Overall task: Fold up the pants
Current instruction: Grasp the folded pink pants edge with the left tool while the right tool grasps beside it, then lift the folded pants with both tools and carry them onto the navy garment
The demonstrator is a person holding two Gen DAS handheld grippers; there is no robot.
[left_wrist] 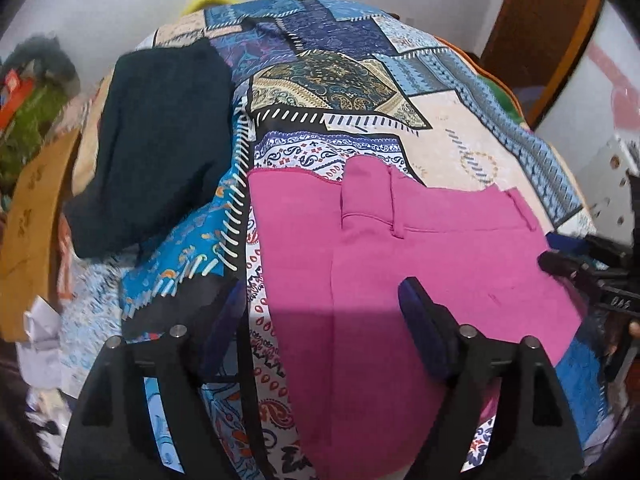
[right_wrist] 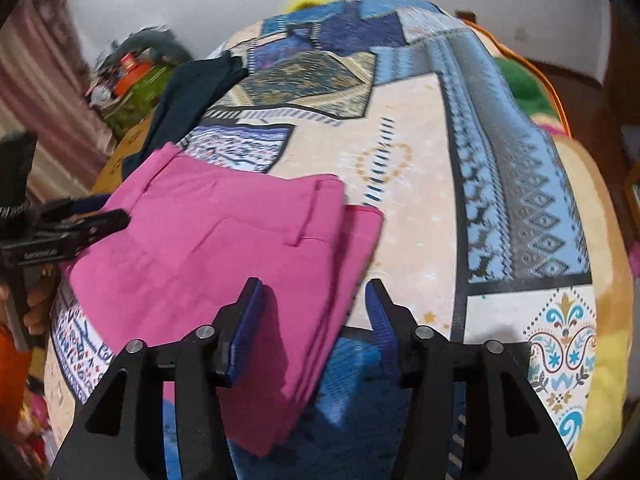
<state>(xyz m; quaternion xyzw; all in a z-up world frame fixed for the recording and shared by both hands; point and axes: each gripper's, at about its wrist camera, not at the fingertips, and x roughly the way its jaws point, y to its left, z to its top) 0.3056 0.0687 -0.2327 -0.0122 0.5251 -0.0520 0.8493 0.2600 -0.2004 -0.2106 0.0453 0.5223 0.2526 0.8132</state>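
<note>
Folded pink pants (left_wrist: 400,264) lie flat on a patchwork bedspread (left_wrist: 328,80), waistband and belt loops at the far side. My left gripper (left_wrist: 322,292) hovers over their left edge, jaws wide apart, one finger over the bedspread and the other over the pink cloth, nothing pinched. In the right wrist view the pants (right_wrist: 208,240) show stacked layers at their right edge. My right gripper (right_wrist: 314,284) straddles that edge with a clear gap, its pads not pressing the cloth. Each gripper shows in the other's view: the right (left_wrist: 560,266), the left (right_wrist: 96,224).
A dark folded garment (left_wrist: 160,140) lies on the bedspread's far left, also visible as the dark garment (right_wrist: 192,92). A cardboard box (left_wrist: 32,220) and clutter stand off the left edge. A green plush (right_wrist: 524,84) sits at the far right by a wooden door (left_wrist: 540,20).
</note>
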